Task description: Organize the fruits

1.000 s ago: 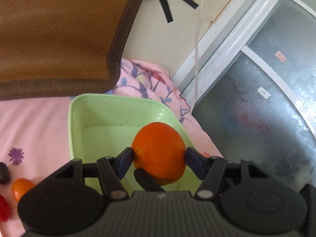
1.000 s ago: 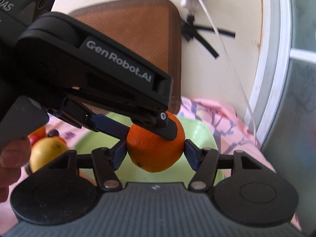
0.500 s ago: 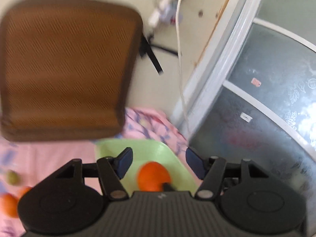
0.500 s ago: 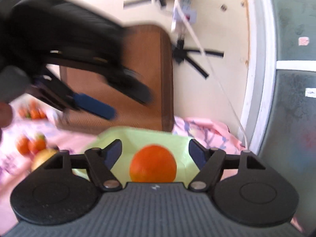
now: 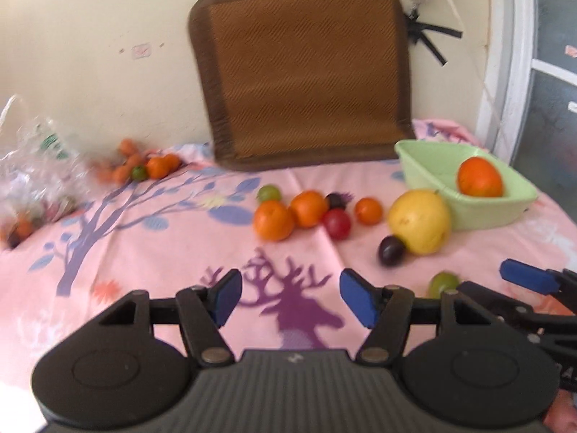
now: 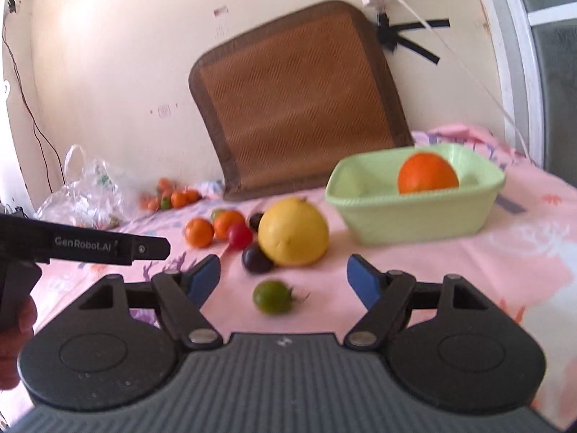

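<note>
black hand-held gripper (image 6: 283, 276) with blue pads (image 6: 202, 278), silver screws, white "genrobot.ai" lettering

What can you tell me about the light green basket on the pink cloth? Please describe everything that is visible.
The light green basket looks like smooth plastic, roughly rectangular with rounded corners, sloping walls and a finely ribbed rim. It stands upright on the pink cloth, near the brown mat that leans on the wall. One orange lies inside it, towards the right side. The big yellow fruit lies beside it; whether they touch is unclear. No jaws touch it.
</note>
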`<state>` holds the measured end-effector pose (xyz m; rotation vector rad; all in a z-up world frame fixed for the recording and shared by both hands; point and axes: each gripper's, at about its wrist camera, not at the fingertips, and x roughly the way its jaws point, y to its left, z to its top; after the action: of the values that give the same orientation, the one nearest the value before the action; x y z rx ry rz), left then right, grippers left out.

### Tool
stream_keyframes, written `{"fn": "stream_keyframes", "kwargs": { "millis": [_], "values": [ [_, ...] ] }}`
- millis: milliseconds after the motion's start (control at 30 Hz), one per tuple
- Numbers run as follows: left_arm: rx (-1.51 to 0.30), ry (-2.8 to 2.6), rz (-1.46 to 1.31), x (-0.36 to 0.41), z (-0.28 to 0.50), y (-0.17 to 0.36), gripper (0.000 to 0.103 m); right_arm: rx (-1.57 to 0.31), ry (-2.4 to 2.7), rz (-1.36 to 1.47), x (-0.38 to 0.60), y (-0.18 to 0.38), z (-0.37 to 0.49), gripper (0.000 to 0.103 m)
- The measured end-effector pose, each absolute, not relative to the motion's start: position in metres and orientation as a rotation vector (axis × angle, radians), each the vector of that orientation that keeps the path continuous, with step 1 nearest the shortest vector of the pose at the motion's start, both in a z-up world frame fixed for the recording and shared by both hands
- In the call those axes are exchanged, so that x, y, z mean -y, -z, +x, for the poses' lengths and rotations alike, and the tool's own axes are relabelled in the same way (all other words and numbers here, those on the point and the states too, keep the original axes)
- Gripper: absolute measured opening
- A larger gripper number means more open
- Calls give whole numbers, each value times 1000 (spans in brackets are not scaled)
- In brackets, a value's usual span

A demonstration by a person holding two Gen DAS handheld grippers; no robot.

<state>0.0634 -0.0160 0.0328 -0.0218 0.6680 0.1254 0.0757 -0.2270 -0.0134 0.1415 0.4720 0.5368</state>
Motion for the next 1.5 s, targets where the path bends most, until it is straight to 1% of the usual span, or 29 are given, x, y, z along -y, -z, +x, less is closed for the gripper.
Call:
{"fn": "stream_keyframes", "kwargs": {
  "millis": [133, 333, 533, 1500],
  "values": [
    [-677, -169, -65, 1, 54, -21, 65, -487, -511, 119, 214, 19, 64, 79],
    [-669, -227, -78, -15, 47, -5, 65, -450, -430, 45, 203, 22, 56, 79],
    [-670, -246, -91, -25, 44, 5, 65, -463, -382, 25, 198, 23, 60, 79],
    [-617, -207, -64, -15, 40, 8, 67, -478, -369, 94, 208, 23, 69, 79]
  ]
}}
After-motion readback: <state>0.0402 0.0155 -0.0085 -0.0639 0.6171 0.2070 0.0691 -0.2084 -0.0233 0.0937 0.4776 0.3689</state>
